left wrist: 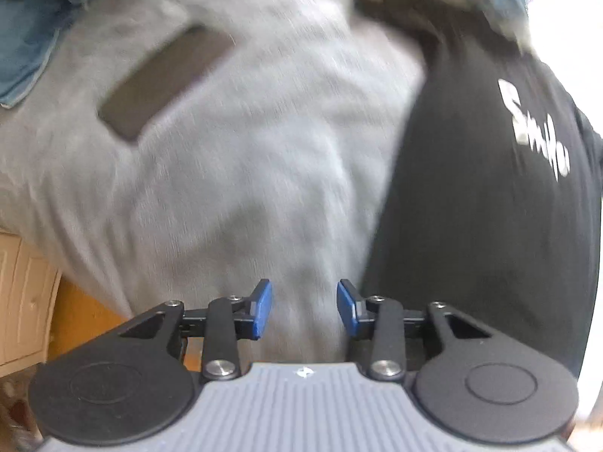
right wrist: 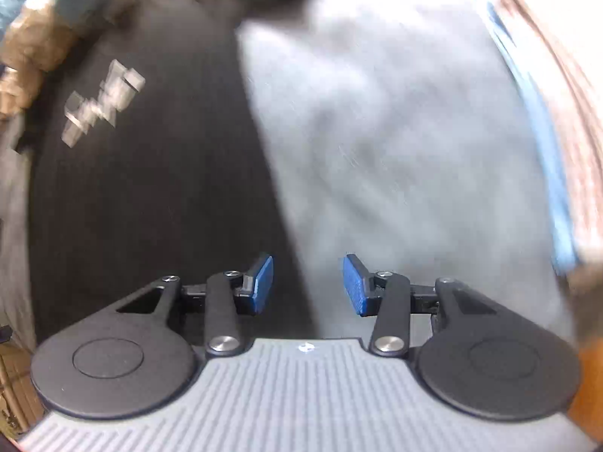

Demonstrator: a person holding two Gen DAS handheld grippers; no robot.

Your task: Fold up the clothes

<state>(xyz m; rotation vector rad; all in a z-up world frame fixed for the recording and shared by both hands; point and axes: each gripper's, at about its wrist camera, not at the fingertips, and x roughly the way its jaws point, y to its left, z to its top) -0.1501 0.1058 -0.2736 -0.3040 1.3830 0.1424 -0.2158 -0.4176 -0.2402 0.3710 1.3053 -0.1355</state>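
Grey garment (left wrist: 233,173) beside black shirt (left wrist: 471,203).

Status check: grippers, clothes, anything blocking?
Left gripper open, empty. Right gripper open, empty. Grey garment beside black shirt, unfolded. Views blurred; nothing blocking.

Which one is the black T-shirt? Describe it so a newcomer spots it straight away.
Start from the big grey garment filling most of the left wrist view; it carries a dark rectangular patch. The black T-shirt lies directly along its right edge. It alone has blurred white lettering on dark fabric, unlike the blue denim at upper left.
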